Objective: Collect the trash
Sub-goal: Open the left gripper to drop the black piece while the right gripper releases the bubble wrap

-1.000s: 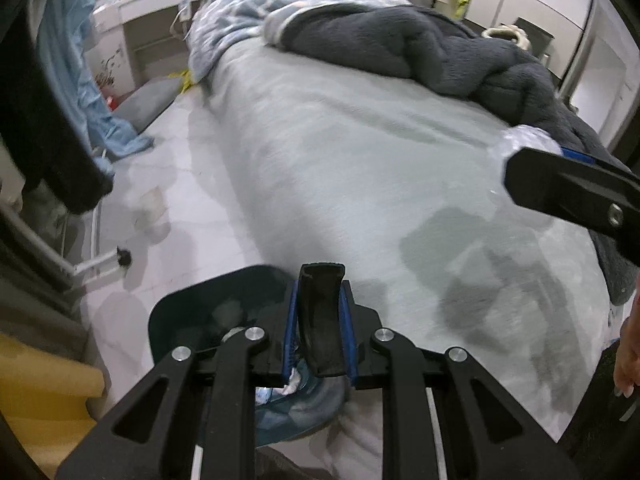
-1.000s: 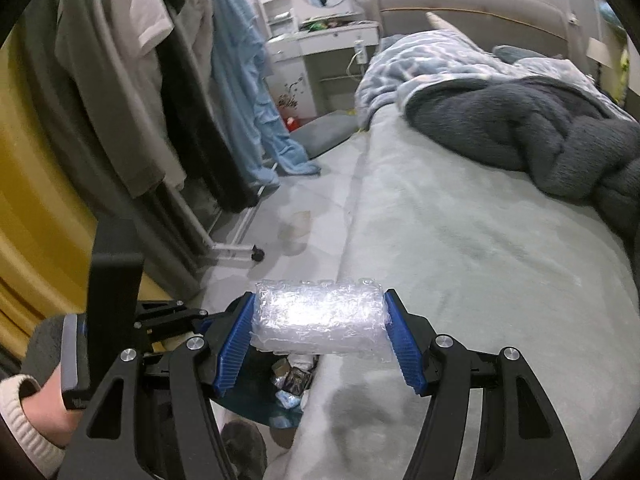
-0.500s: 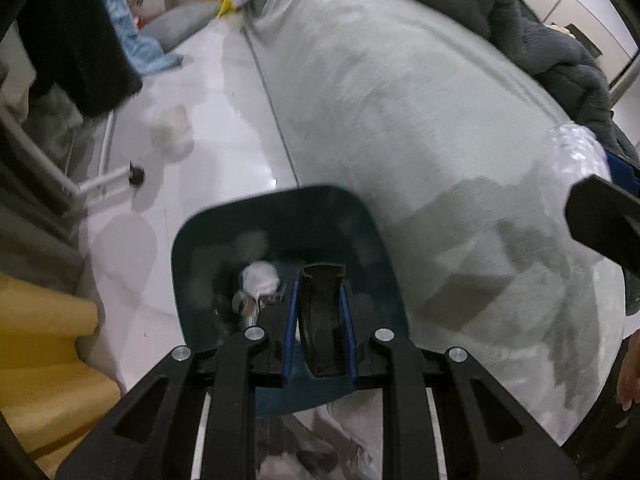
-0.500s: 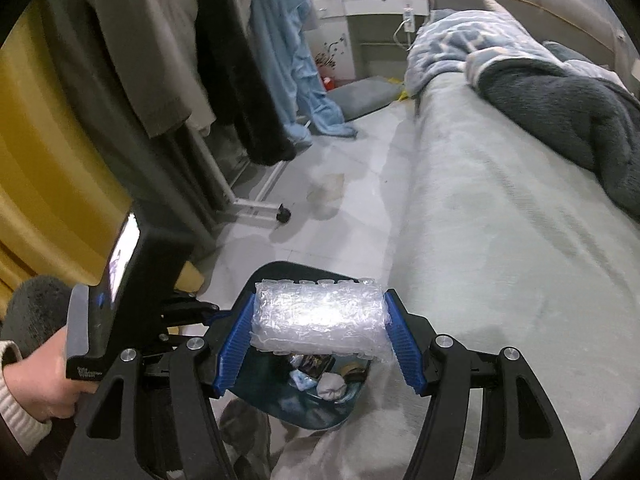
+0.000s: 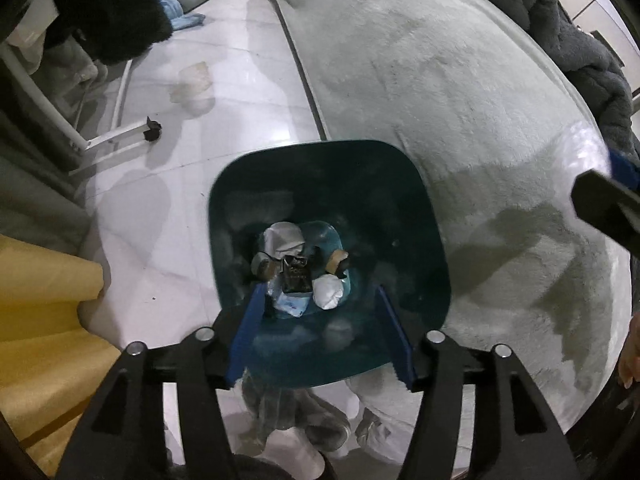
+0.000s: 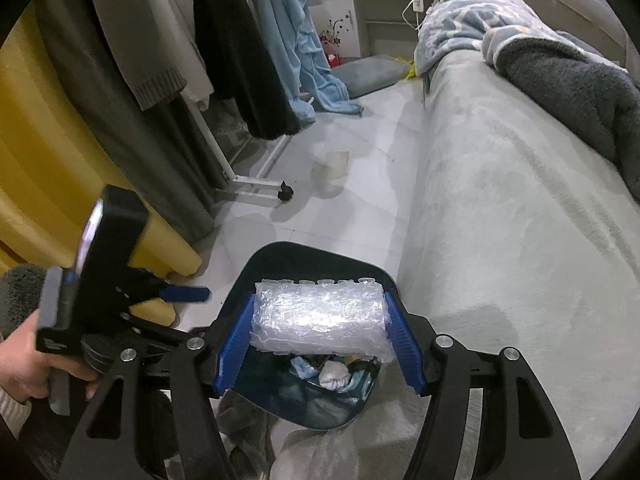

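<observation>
A dark teal trash bin (image 5: 424, 216) stands on the floor against the bed's side. It holds a black wrapper (image 5: 296, 278), white crumpled wads (image 5: 328, 296) and other scraps. My left gripper (image 5: 320, 292) points down into the bin, its jaws opening with nothing between them. My right gripper (image 6: 320, 300) is shut on a roll of clear bubble wrap (image 6: 320, 318), held crosswise just above the bin's rim (image 6: 304, 252). The left gripper's blue finger (image 6: 188, 294) shows at the bin's left side, held by a hand (image 6: 24, 364).
A grey plush bed cover (image 6: 500, 208) fills the right, with a dark blanket (image 6: 568, 76) further up. A wheeled clothes rack (image 6: 256, 188) with hanging garments, a yellow curtain (image 6: 60, 160) and a floor stain (image 6: 332, 164) lie left of the bin.
The left gripper, shut on a black strip before, has sunk over the bin and now stands open without it. The right gripper has come down toward the bin, still gripping the bubble wrap.
</observation>
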The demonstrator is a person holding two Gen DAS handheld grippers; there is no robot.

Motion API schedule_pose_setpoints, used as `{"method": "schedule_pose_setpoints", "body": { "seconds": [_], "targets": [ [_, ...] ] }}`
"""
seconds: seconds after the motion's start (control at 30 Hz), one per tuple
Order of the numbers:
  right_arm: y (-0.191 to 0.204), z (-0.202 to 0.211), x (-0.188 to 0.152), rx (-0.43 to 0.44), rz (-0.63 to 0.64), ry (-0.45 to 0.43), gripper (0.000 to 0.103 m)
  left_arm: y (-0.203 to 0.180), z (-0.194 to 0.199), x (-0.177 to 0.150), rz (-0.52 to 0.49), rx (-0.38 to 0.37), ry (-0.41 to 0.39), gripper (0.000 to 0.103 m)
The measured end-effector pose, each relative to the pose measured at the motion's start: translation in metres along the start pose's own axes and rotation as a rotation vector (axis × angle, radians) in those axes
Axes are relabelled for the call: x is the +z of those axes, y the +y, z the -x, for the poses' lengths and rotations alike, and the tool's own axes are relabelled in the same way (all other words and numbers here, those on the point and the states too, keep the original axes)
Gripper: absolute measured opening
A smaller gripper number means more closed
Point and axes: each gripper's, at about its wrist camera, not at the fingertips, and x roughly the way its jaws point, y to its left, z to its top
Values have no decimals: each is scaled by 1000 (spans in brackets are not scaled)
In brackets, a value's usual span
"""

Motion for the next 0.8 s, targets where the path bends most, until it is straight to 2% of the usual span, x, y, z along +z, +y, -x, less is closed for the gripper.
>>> {"method": "schedule_pose_setpoints", "body": {
  "seconds": [0.07, 0.23, 0.4, 0.7, 0.8],
  "targets": [
    [0, -7, -1, -5, -1, 15, 65, 7, 5, -1, 6, 2, -20, 72],
    [5, -27, -7, -13, 8, 68, 65, 18, 20, -2, 1, 21, -81, 83],
    [10, -46, -15, -20, 22, 124, 65, 28, 39, -1, 12, 24, -158, 88],
    [26, -68, -20, -24, 56, 189, 66, 25, 85, 1, -38, 17, -364, 93],
    [26, -72, -24, -30, 62, 208, 72, 18, 102, 2, -62, 28, -449, 94]
  ]
}}
